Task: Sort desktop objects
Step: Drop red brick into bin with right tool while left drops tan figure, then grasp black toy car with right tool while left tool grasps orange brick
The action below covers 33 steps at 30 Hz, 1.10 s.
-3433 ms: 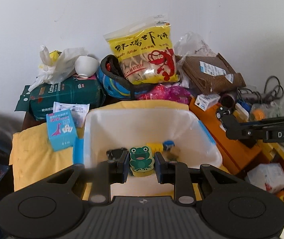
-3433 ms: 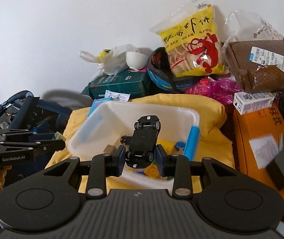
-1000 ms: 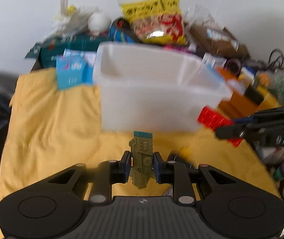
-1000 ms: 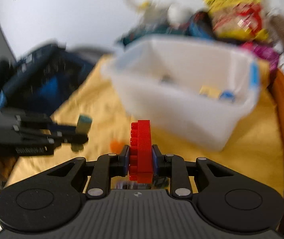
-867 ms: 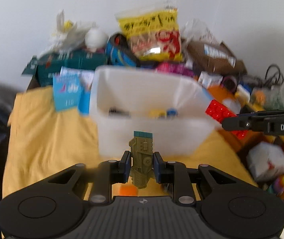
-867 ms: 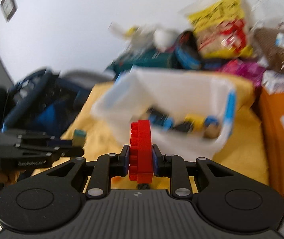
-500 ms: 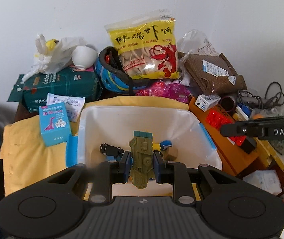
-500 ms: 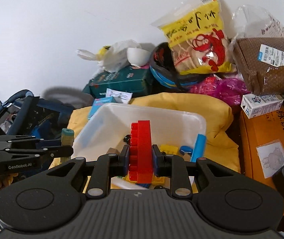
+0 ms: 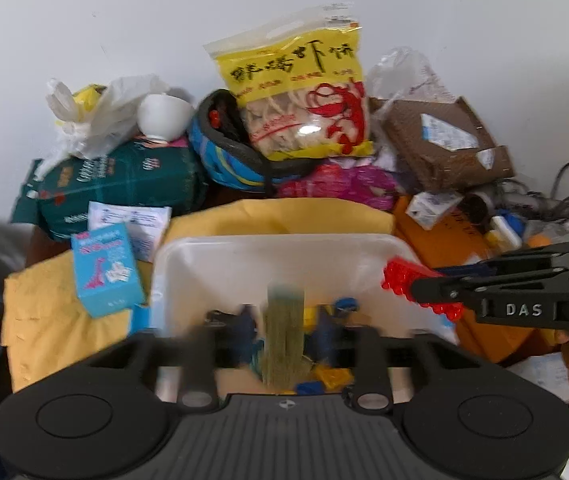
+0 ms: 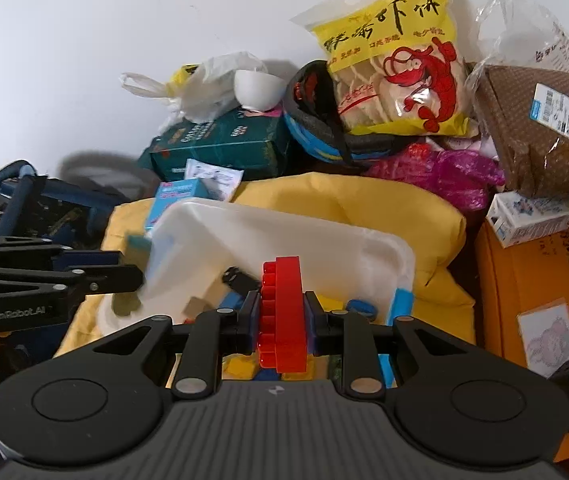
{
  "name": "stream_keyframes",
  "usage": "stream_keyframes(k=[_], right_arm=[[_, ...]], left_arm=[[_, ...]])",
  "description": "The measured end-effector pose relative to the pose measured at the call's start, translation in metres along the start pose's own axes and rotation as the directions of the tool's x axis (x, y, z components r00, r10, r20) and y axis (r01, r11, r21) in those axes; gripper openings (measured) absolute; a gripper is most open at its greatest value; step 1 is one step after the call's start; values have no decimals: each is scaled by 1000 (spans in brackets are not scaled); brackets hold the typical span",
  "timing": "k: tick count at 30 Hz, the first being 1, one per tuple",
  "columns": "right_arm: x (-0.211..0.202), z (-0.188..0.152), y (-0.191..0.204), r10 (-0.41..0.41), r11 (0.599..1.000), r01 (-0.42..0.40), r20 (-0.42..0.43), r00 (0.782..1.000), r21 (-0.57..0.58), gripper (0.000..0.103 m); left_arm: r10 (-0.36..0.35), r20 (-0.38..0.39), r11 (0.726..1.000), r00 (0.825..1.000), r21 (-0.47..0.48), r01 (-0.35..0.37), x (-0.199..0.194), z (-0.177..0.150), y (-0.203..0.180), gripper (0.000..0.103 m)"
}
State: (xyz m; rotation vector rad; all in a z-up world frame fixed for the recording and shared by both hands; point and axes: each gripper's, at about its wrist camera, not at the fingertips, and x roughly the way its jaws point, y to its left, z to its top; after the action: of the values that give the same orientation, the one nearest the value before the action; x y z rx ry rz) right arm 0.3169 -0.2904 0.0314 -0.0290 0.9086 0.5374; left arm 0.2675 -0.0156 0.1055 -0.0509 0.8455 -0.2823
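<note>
My left gripper [image 9: 286, 328] hovers over the white plastic bin [image 9: 276, 240]. Its fingers are blurred and stand a little apart from the olive-green toy [image 9: 284, 336], which is smeared downward between them. My right gripper [image 10: 282, 320] is shut on an upright red building brick [image 10: 282, 312] above the near right part of the bin [image 10: 284, 220]. In the left wrist view the right gripper [image 9: 416, 292] comes in from the right with the red brick [image 9: 398, 276] over the bin's rim. Several small toys lie inside the bin.
The bin sits on a yellow cloth [image 9: 44, 320]. Behind it are a blue dinosaur box [image 9: 106, 276], a dark green pack [image 9: 120, 184], a yellow shrimp-cracker bag [image 9: 300, 92] and a brown parcel [image 10: 544, 128]. An orange box [image 10: 532, 280] stands at the right.
Both grippers have come in over the bin. The left fingers have parted and the olive toy is slipping down. The red brick stays clamped in the right gripper.
</note>
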Motion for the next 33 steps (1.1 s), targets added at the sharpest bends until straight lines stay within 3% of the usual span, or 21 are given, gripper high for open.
stream_keyframes(k=[1, 2, 7, 11, 13, 17, 20, 23, 25, 26, 28, 29, 30, 33], right_arm=[[2, 0, -1, -8, 1000, 8, 3, 1000, 3, 50], [2, 0, -3, -10, 1000, 10, 9, 1000, 6, 51], [-11, -19, 0, 35, 999, -34, 36, 999, -29, 50], [-32, -69, 17, 136, 982, -127, 62, 989, -138, 50], [-24, -104, 26, 174, 970, -170, 7, 985, -176, 49], [27, -162, 38, 134, 970, -159, -144, 980, -182, 48], [53, -176, 45, 96, 970, -129, -166, 981, -204, 47], [67, -173, 49, 88, 976, -118, -165, 982, -182, 48], [74, -171, 57, 81, 974, -113, -166, 983, -195, 47], [78, -170, 59, 67, 973, -102, -171, 983, -205, 47], [88, -171, 62, 46, 974, -86, -192, 980, -210, 47], [93, -172, 62, 43, 975, -86, -204, 978, -205, 45], [94, -176, 59, 42, 975, -86, -209, 977, -206, 37], [87, -177, 57, 66, 973, -105, -187, 980, -206, 34]], left_arm=[[25, 12, 1000, 1000, 9, -26, 0, 0, -1, 66], [42, 22, 999, 999, 18, -42, 0, -2, -1, 68], [36, 27, 997, 999, 66, -37, -8, -27, 3, 68], [15, 27, 995, 1000, 100, -17, -18, -85, 7, 68], [2, -6, 997, 1000, 78, -2, -13, -117, 9, 68], [24, -130, 999, 991, 24, -21, 26, -171, 16, 68], [79, -166, 996, 983, 44, -73, 52, -187, 15, 68], [63, -184, 998, 981, 17, -61, 66, -190, 16, 68], [65, -166, 997, 984, 44, -59, 70, -192, 12, 64], [65, -165, 996, 984, 63, -55, 72, -192, 11, 55], [77, -158, 994, 984, 83, -64, 73, -195, 7, 48], [81, -152, 994, 985, 91, -67, 72, -196, 8, 37], [82, -150, 994, 985, 90, -69, 71, -195, 9, 37], [68, -137, 995, 988, 88, -56, 63, -194, 11, 37]])
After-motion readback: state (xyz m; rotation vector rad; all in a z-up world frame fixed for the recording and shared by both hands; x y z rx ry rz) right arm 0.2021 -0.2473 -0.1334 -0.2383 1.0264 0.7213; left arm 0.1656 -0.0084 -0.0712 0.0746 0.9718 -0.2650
